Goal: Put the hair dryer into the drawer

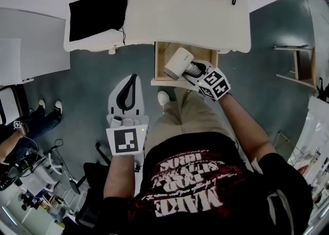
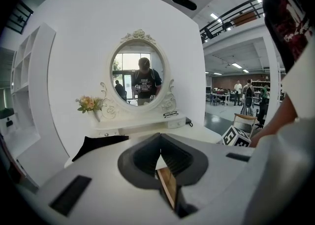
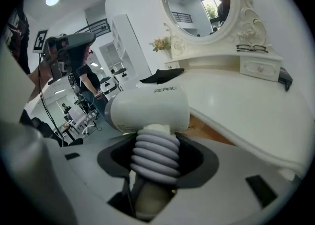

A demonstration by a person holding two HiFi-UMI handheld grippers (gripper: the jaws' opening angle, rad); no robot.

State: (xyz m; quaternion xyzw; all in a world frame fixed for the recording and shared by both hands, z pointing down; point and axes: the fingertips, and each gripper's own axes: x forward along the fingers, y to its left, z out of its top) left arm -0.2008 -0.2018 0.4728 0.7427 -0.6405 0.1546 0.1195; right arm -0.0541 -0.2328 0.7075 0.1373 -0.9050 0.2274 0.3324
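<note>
**Two grippers, one hair dryer above the open drawer**

One white hair dryer [image 1: 177, 62] [image 3: 147, 108] is being gripped by the right gripper [image 1: 193, 70] [image 3: 154, 146]. Its jaws are being pressed onto the ribbed grey handle, and the barrel is standing out beyond the jaw tips. The dryer is being held over the inside of the open wooden drawer [image 1: 157, 59] [image 3: 209, 131], which is pulled out from under the white dressing table [image 1: 180, 18]. Whether it is touching the drawer's floor cannot be told.

The left gripper [image 1: 134, 77] [image 2: 159, 136] is being held to the left of the drawer, over the grey floor and well apart from the dryer. Its jaws are being held together at the tips, with nothing between them. A black cloth [image 1: 97, 13] is lying on the left part of the tabletop.
</note>
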